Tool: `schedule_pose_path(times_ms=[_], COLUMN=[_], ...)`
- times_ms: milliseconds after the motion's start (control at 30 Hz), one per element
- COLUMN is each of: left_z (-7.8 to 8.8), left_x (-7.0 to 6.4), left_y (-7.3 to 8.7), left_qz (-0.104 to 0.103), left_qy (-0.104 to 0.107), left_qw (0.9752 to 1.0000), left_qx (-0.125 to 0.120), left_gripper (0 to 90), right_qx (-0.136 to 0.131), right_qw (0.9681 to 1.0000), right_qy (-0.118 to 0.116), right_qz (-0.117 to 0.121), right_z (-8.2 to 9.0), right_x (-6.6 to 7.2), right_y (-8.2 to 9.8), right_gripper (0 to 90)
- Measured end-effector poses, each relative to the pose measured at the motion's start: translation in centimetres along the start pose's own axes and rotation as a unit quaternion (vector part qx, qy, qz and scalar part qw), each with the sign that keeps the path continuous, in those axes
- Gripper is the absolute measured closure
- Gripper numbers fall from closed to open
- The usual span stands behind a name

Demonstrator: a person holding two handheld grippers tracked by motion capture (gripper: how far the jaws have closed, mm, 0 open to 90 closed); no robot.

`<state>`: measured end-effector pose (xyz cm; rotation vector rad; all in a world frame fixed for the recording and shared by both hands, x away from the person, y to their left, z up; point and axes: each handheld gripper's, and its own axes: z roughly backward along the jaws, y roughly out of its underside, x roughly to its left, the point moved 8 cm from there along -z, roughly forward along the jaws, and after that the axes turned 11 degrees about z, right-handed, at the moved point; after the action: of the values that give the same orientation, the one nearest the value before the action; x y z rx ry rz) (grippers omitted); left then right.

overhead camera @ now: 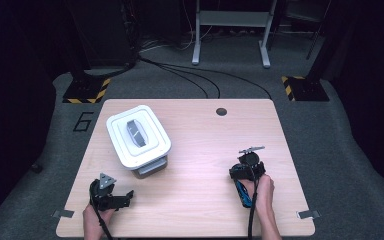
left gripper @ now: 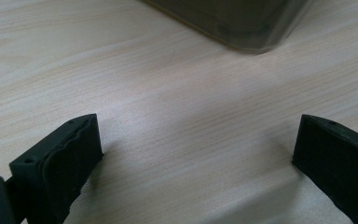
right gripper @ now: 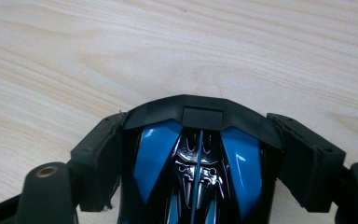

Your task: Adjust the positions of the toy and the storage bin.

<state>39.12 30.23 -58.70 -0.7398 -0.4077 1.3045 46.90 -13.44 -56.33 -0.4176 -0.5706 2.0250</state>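
Toy car [right gripper: 198,163], blue and black, glossy shell, lying between right gripper [right gripper: 205,154] jaws near table's [overhead camera: 195,200] right front. Seen from above as a blue sliver [overhead camera: 242,192] under the hand, nose pointing away from the person. Jaws flanking both flanks of the car, pads close against the body sides; appear clamped on it, though actual pressure hard to confirm. No earlier look to compare.

Left gripper [left gripper: 196,154] resting low at table's left front, jaws wide apart, nothing between them but bare wood. Corner of box [left gripper: 242,23] just ahead of it.

White-lidded box [overhead camera: 138,136] with grey handle sitting at table's left rear, lid on, well apart from the car.

Handling judgement: car likely light, hard plastic, stiff, slick on the painted panels. Tapered nose prone to squirting out forward under a pinch. Best hold across the widest straight stretch of the flanks, pads square to the sides, moderate squeeze. Thin trim possibly fragile; avoid pinching there.
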Motion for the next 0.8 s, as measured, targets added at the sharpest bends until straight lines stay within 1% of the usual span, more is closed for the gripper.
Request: schedule_pose_path(times_ms=[167,233,300,333,400,433,500,600,667,700,767,800], left_z=[0.0,0.0,0.0,0.01,0.01,0.01,0.02,0.03,0.03,0.03,0.01,0.01], left_x=[-0.01,-0.01,0.0,0.0,0.0,0.01,0.02,0.03,0.04,0.03,0.1,0.09], left_y=[0.0,0.0,0.0,0.0,0.0,0.0,0.0,0.0,0.0,0.0,-0.06,-0.05], left_qz=[0.0,0.0,0.0,0.0,0.0,-0.001,-0.001,-0.002,-0.002,-0.002,-0.005,-0.005], left_qy=[0.0,0.0,0.0,-0.001,-0.001,-0.002,-0.002,-0.002,-0.002,-0.002,-0.003,-0.003], left_qw=[1.0,1.0,1.0,1.0,1.0,1.0,1.0,1.0,1.0,1.0,1.0,1.0], left_qx=[0.0,0.0,0.0,-0.001,-0.001,-0.001,-0.001,-0.001,-0.001,-0.001,-0.003,-0.003], left_gripper=[1.0,1.1,1.1,1.1,1.1,1.1,1.1,1.1,1.1,1.1,1.1,1.1], right_qx=[-0.004,-0.007,-0.002,-0.003,-0.001,0.001,0.003,0.004,0.003,0.005,0.008,0.009], right_qw=[1.0,0.9999,0.9997,0.9992,0.9988,0.9984,0.9978,0.9962,0.9957,0.9945,0.9929,0.9925], right_qy=[-0.007,-0.012,-0.022,-0.03,-0.036,-0.039,-0.045,-0.055,-0.06,-0.065,-0.074,-0.074], right_qz=[0.001,0.006,0.014,0.028,0.033,0.041,0.048,0.067,0.071,0.082,0.092,0.096], right_z=[0.04,0.02,0.09,0.11,0.14,0.18,0.25,0.36,0.41,0.51,0.63,0.7], right_x=[-0.05,-0.1,-0.04,0.0,0.01,0.03,0.07,0.05,0.08,0.02,0.1,0.03], right_y=[-0.04,-0.05,0.01,0.01,0.05,0.1,0.18,0.33,0.39,0.55,0.69,0.79], right_gripper=[23.3,23.4,23.6,23.6,23.7,23.7,23.7,23.8,23.8,23.8,23.8,23.8])
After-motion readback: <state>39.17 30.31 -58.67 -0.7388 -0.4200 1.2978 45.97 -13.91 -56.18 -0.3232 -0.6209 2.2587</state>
